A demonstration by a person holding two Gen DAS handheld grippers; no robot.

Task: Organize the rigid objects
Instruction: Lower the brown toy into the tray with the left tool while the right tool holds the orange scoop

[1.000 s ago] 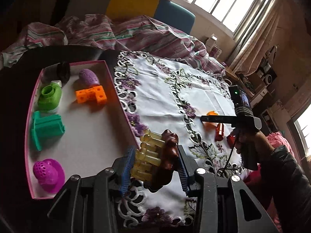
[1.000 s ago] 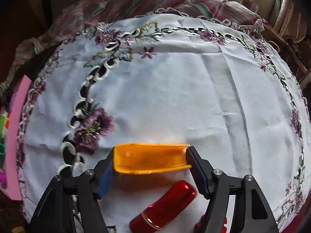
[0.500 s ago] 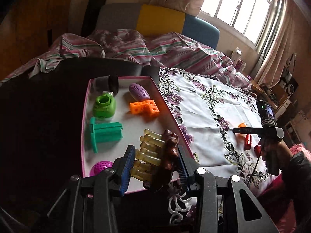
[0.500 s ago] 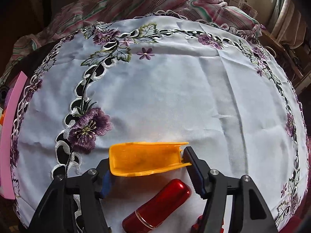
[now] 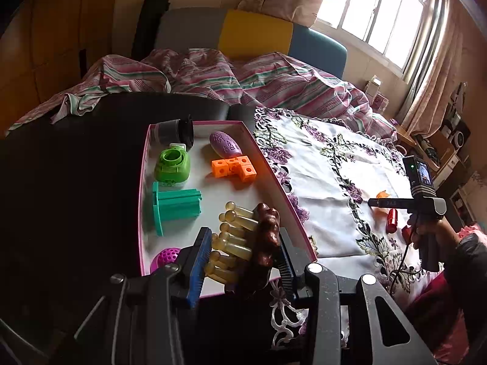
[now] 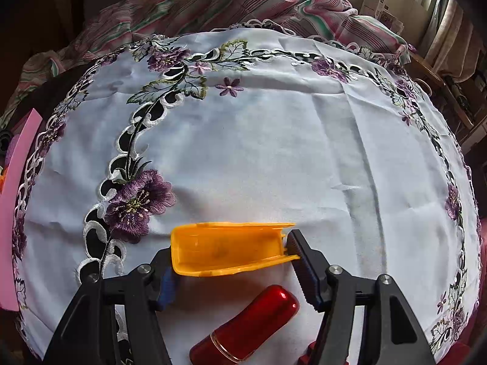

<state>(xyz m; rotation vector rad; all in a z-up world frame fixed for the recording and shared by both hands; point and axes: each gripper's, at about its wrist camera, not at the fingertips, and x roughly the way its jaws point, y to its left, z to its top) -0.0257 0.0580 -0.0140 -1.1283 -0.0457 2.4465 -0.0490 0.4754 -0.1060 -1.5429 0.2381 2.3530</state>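
Observation:
My left gripper is shut on a brown massager with several yellowish prongs, held above the near end of the pink-rimmed tray. The tray holds a green round piece, a teal piece, orange cubes, a purple oval, a magenta dome and a dark cup. My right gripper is shut on an orange plastic shell, held across the jaws just above the white embroidered cloth. A red tube lies below it.
A striped blanket is heaped behind the table. The tray's pink wall shows at the far left of the right wrist view. A small red piece lies by the red tube. A dark table surface lies left of the tray.
My left gripper has moved left with the massager, from over the cloth to over the tray's near end. My right gripper has lifted the orange shell slightly and shifted right.

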